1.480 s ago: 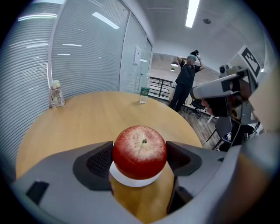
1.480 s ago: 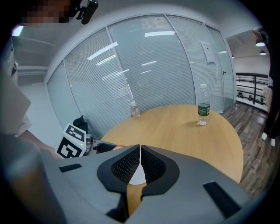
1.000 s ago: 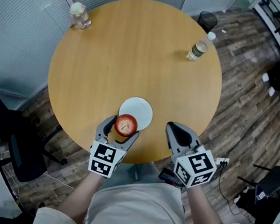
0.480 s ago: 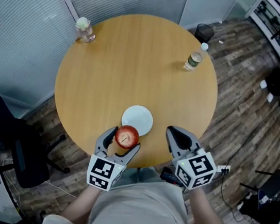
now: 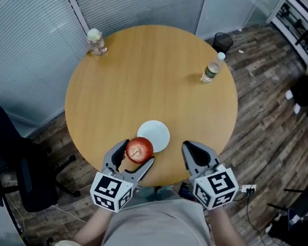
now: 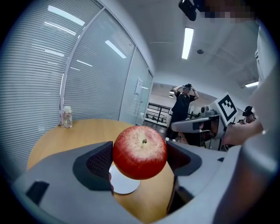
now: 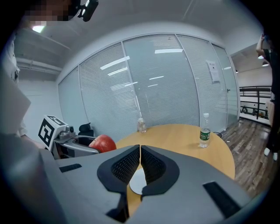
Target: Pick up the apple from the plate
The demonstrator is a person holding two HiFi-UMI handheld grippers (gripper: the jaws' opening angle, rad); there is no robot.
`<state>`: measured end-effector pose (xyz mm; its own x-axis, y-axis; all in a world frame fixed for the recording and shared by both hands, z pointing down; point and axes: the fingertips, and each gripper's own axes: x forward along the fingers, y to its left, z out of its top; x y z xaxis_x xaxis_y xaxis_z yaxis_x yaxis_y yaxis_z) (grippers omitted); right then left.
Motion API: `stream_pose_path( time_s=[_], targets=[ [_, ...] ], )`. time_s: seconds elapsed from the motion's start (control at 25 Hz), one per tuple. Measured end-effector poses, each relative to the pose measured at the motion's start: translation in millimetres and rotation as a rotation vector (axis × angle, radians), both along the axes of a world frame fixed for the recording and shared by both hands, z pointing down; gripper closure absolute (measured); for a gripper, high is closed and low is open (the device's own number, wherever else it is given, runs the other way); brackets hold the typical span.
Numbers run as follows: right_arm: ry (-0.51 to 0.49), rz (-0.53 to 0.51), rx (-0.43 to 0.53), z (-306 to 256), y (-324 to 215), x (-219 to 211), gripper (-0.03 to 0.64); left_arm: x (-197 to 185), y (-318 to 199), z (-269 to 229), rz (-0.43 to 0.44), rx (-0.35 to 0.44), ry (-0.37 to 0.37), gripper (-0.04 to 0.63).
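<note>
A red apple [image 5: 139, 149] [image 6: 140, 152] is clamped between the jaws of my left gripper [image 5: 133, 155] [image 6: 139, 162] and hangs in the air above the near edge of the round wooden table [image 5: 148, 84]. The white plate [image 5: 154, 135] [image 6: 123, 184] lies bare on the table just beyond and below the apple. My right gripper [image 5: 196, 154] [image 7: 140, 166] is shut with nothing between its jaws, held to the right of the plate near the table's front edge. From the right gripper view the apple [image 7: 103, 143] shows at the left.
A green-labelled water bottle [image 5: 210, 69] [image 7: 204, 134] stands at the table's far right. A small clear jar [image 5: 95, 41] [image 6: 66, 117] stands at its far left. A black office chair [image 5: 6, 155] sits at the left, beside window blinds. A person [image 6: 183, 105] stands in the background.
The left gripper has drawn the apple off the plate and raised it toward me; the plate now lies bare. My head view has pulled back. The right gripper has stayed put.
</note>
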<state>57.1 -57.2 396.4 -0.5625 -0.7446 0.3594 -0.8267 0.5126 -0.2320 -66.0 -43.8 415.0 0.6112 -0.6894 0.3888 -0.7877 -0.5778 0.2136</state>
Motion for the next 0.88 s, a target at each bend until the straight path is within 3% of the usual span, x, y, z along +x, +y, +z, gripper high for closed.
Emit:
stream_pose_path(
  time_s=[0.88],
  targets=[
    [0.012,-0.041,0.016,-9.7,13.7,-11.7,0.586,1.7,8.4,-23.7,-0.009,0.051,0.034,0.213]
  ],
)
